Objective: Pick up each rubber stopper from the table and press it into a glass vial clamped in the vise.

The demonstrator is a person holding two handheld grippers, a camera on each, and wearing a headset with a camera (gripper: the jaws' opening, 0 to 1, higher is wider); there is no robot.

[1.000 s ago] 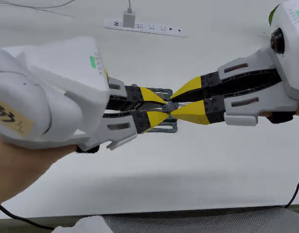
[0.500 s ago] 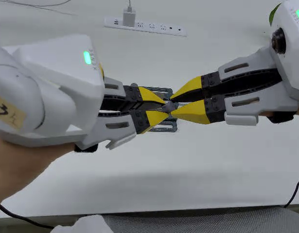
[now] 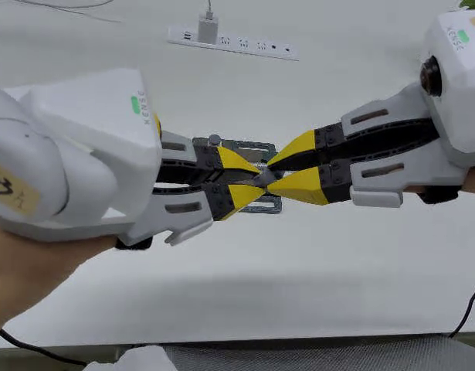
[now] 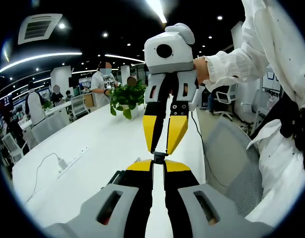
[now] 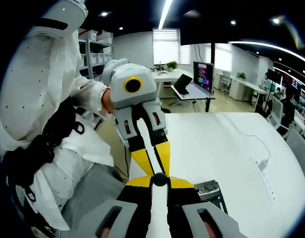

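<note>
Stopper look: the rubber stopper [image 3: 266,179] is a small, dark grey plug. In your right gripper view it reads as a round dark knob.
Stopper place: it sits pinched between the two sets of yellow tips, which meet nose to nose. From your head it lies over the vise [image 3: 247,146], about mid-picture.
Left gripper: your left gripper [image 3: 259,178] comes in from the left. Its jaws are drawn in to a thin slit and the tips close on the stopper's near end.
Right gripper: your right gripper [image 3: 275,173] comes in from the right. Its jaws are just as narrow, and the stopper is seated between its tips.
Vise: dark metal, lying on the white table [image 3: 299,263] under the tips. The jaws cover most of it, so you cannot tell what it clamps.
Near edge: the table's front edge runs across the bottom of your head view, with grey mesh fabric [image 3: 314,354] below it.
Far side: a white power strip [image 3: 233,42] with one plug in it lies well apart from the vise.
Open room: bare white tabletop spreads toward you from the vise and behind each gripper.
Right corner: a dark cable [image 3: 470,303] drops past the front edge.
Table end: a potted plant [image 4: 126,98] stands beyond the right gripper in your left gripper view.
</note>
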